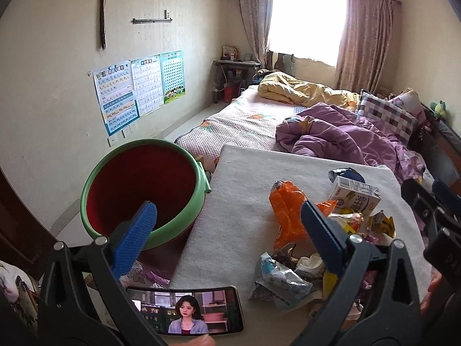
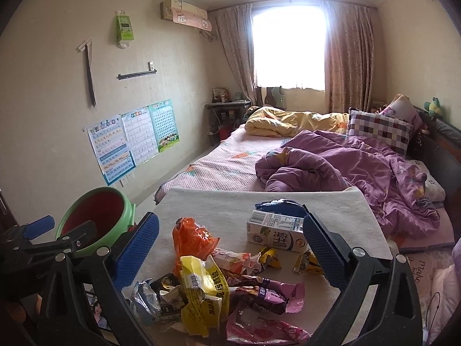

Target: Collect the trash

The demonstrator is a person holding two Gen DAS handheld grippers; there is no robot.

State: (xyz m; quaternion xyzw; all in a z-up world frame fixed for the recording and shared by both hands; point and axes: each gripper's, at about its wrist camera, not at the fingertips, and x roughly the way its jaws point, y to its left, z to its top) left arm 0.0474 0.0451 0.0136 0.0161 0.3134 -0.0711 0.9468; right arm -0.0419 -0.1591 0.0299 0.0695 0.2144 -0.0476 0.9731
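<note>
Wrappers (image 2: 219, 285) between spread right gripper (image 2: 230, 248) jaws

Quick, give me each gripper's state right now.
Left gripper: open, holding nothing, above the table edge between the green bin and the wrappers.
Right gripper: open, holding nothing, over the trash pile by the milk carton.

I see a phone (image 1: 185, 311) playing video, posters (image 2: 131, 139) on the wall, and purple (image 2: 331, 167) and yellow (image 2: 288, 122) quilts across the bed (image 2: 224, 164).
</note>
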